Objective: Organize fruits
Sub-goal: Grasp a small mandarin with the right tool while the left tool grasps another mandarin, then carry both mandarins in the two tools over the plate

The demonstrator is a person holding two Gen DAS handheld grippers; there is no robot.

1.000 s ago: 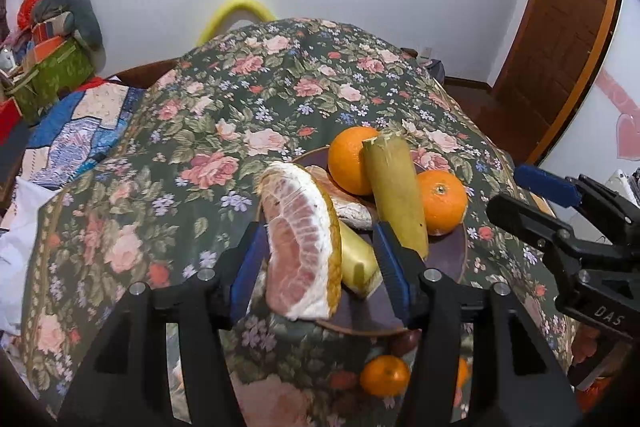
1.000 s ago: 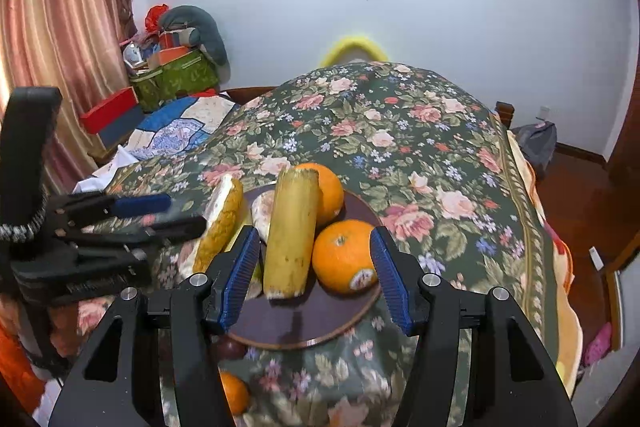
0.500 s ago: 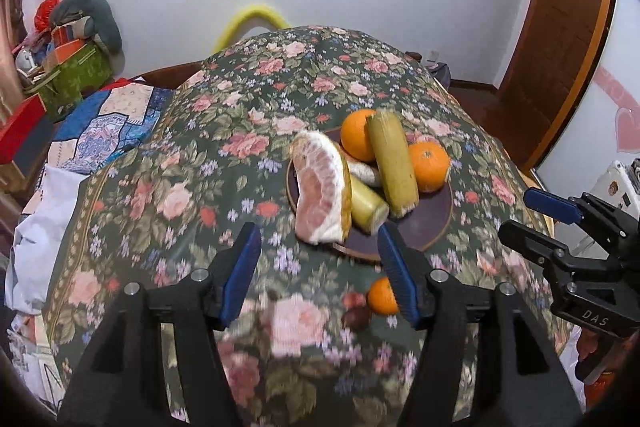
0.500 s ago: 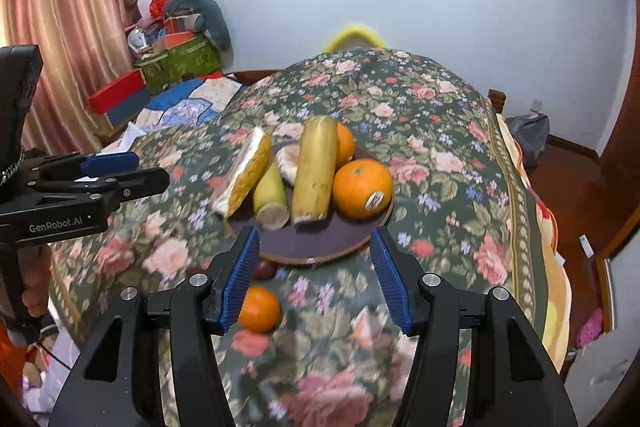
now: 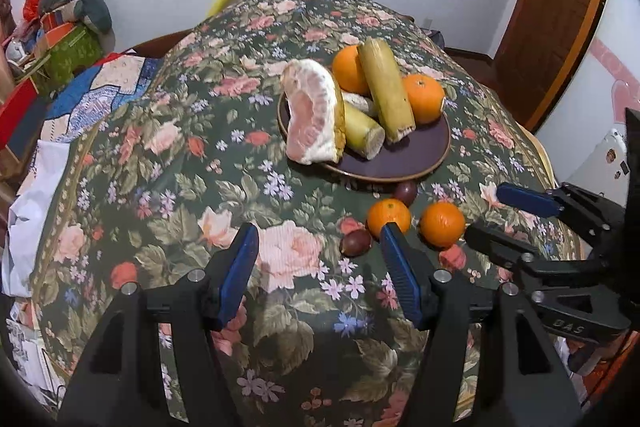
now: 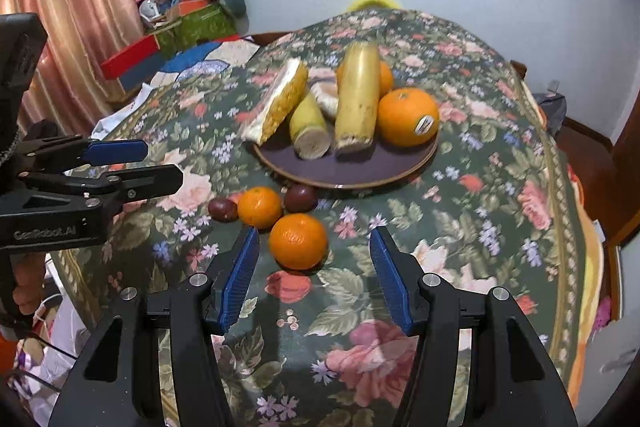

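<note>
A dark plate point(image 5: 400, 173) on the floral tablecloth holds a pomelo wedge point(image 5: 314, 115), two sugarcane pieces point(image 5: 386, 91) and two oranges point(image 5: 424, 99). In front of the plate lie two loose oranges point(image 5: 389, 218) point(image 5: 442, 225) and two dark passion fruits point(image 5: 356, 242). My left gripper point(image 5: 320, 239) hovers open over the cloth, near the left loose orange, with nothing between its pads. My right gripper point(image 6: 314, 239) is open too. The nearer loose orange point(image 6: 298, 241) sits between its fingertips, apart from both pads. The plate point(image 6: 348, 179) lies beyond it.
The round table point(image 6: 500, 227) drops off at its near and right edges. The left gripper point(image 6: 160, 163) stands at the left of the right wrist view. Boxes and bags point(image 6: 192, 19) are piled by the curtain, and a wooden door point(image 5: 560, 7) is at the right.
Both grippers have drawn back from the plate toward the table's near edge. The pomelo wedge, earlier between the left jaws, now lies on the plate. The loose oranges have come into view.
</note>
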